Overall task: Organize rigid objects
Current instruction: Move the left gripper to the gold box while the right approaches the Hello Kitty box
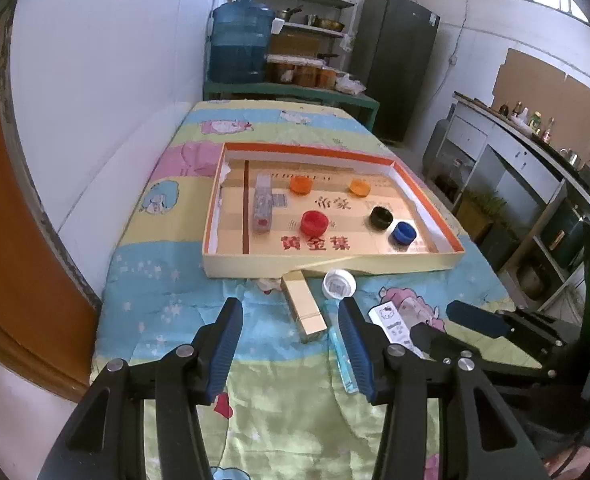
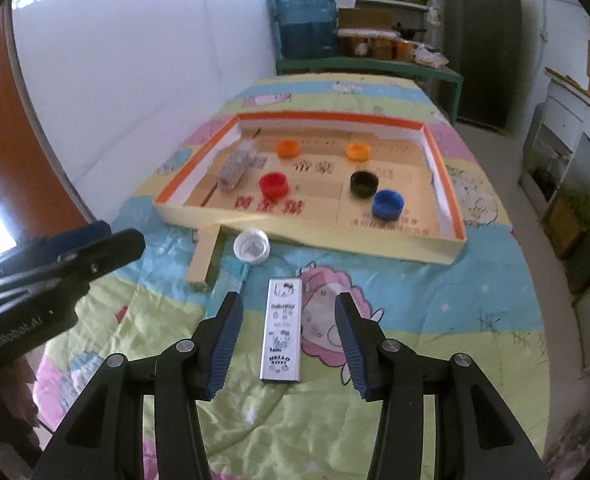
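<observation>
A shallow orange-rimmed tray (image 1: 331, 152) (image 2: 443, 184) lies on the cartoon-print cloth. It holds two orange caps, a red cap (image 1: 314, 223) (image 2: 273, 184), a black cap (image 1: 381, 216), a blue cap (image 1: 403, 233) (image 2: 388, 204) and a silver box (image 1: 262, 206). In front of the tray lie a gold box (image 1: 303, 309) (image 2: 204, 261), a white cap (image 1: 338, 285) (image 2: 251, 246), a clear blue tube (image 1: 345, 360) and a white Hello Kitty box (image 2: 281, 332) (image 1: 391, 324). My left gripper (image 1: 289, 304) (image 2: 119, 238) is open with the gold box's near end between its fingertips, untouched. My right gripper (image 2: 287, 298) (image 1: 433, 320) is open astride the Hello Kitty box, pads apart from it.
A white wall runs along the table's left side, with an orange door (image 1: 11, 208) near me. Behind the table stand a blue water jug (image 1: 241, 42), shelves with jars and a dark fridge (image 1: 395, 60). A counter with bottles (image 1: 535, 124) lines the right.
</observation>
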A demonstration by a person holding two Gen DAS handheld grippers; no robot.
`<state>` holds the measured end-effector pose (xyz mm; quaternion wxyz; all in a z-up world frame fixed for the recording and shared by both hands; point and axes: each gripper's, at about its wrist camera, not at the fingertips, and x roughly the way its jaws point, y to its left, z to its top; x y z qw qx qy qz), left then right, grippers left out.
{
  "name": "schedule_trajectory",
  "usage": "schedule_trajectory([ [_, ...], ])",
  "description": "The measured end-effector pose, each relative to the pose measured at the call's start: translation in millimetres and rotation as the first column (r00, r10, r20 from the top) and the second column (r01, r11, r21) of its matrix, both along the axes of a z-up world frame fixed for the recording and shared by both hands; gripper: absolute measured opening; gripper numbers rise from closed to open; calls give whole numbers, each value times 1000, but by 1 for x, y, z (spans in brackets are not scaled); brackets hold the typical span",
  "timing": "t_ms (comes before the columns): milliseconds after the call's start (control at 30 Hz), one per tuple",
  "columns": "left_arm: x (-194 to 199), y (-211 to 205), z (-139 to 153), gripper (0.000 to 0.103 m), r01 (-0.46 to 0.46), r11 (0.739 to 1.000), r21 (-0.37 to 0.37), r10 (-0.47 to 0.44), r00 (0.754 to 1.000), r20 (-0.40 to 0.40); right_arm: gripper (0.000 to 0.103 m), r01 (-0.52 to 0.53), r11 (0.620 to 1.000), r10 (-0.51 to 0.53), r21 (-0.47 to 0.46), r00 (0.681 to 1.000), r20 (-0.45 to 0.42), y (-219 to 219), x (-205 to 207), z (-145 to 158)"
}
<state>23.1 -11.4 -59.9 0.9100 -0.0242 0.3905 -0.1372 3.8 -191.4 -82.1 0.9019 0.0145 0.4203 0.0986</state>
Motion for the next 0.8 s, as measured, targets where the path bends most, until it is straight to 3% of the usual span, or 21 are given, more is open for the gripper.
schedule_trajectory([
  [300,5,-1,-14,50,-3,1000,13,3,999,-32,49,-8,1000,8,-6,1000,-11,5,7,-21],
  [800,33,-18,-37,50,0,1000,13,2,996,-84,49,-31,998,31,-50,1000,-4,10,7,-31],
])
